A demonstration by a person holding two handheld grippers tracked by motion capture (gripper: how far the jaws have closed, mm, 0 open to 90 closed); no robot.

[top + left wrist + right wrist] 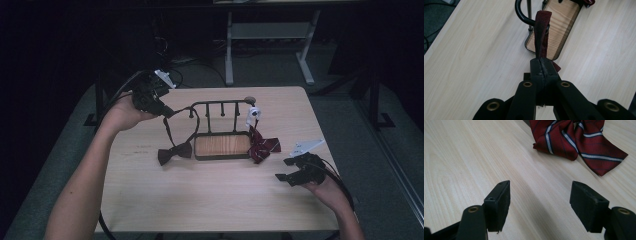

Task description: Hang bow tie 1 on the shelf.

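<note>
Dark maroon strap (541, 35) of the brown bow tie (175, 152) is pinched in the closed left tool (167, 112), drawn off the rack (220, 125) hook, likely to unhang it; the bow rests on the tabletop (210, 195). The right tool (540, 202) waits open near the striped bow tie (579, 142).

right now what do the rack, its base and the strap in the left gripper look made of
Rack: thin black rods, probably painted metal, with a slight sheen. Base: wood or wood-look panel with visible grain, dark rim. Strap: dark maroon fabric, fuzzy and matte, maybe velvet, pinched in the left gripper.
</note>
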